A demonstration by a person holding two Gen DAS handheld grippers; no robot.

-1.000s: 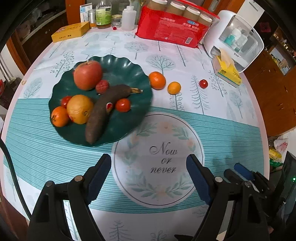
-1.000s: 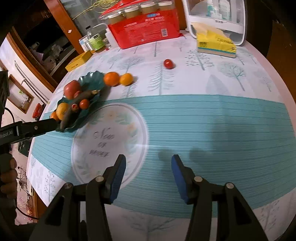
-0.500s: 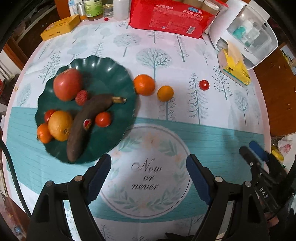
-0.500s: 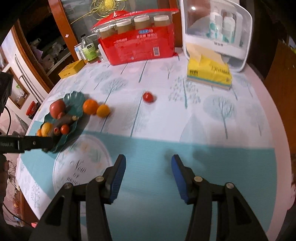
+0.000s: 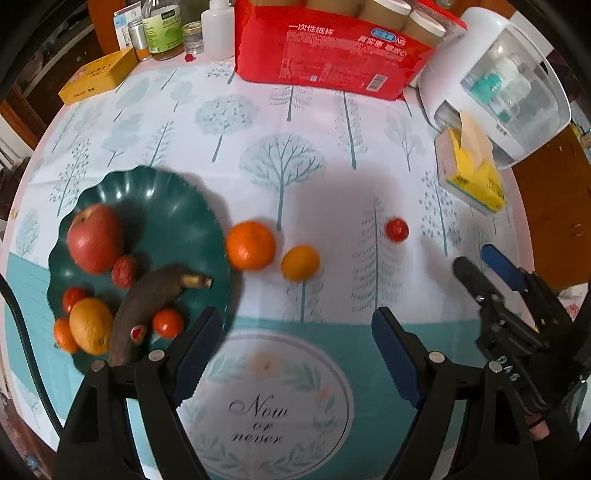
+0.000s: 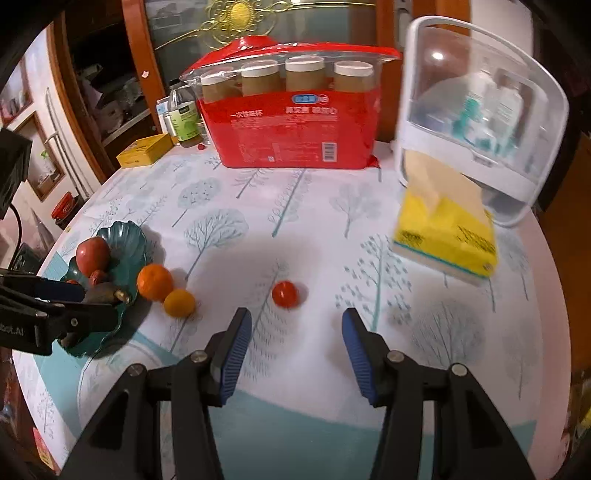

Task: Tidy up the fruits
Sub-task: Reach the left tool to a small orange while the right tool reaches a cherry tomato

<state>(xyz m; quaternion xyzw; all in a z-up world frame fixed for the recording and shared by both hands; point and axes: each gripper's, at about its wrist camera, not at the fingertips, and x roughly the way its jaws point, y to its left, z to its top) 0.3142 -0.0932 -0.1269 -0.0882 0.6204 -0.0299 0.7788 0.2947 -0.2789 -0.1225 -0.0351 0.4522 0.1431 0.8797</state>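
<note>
A dark green plate (image 5: 173, 206) holds an apple (image 5: 95, 238), a brown banana (image 5: 147, 306), an orange (image 5: 90, 325) and several small red fruits. On the tablecloth right of the plate lie a big orange (image 5: 250, 244), a smaller yellow-orange one (image 5: 300, 263) and a small red tomato (image 5: 396, 229). My left gripper (image 5: 297, 332) hangs open over the cloth, just short of the two oranges, nothing between its fingers. My right gripper (image 6: 295, 332) is open and empty, with the tomato (image 6: 284, 293) just beyond its fingertips. The plate (image 6: 125, 240) and oranges (image 6: 155, 281) show at left.
At the back stand a red pack of paper cups (image 5: 332, 48), bottles (image 5: 166, 26), a yellow box (image 5: 98, 74) and a white clear-lidded case (image 5: 509, 92). A yellow tissue pack (image 6: 443, 236) lies right of the tomato. The table edge curves close on the right.
Both grippers have moved forward over the table towards the loose fruit. The oranges and tomato now sit nearer the fingertips. The jaws stayed the same width.
</note>
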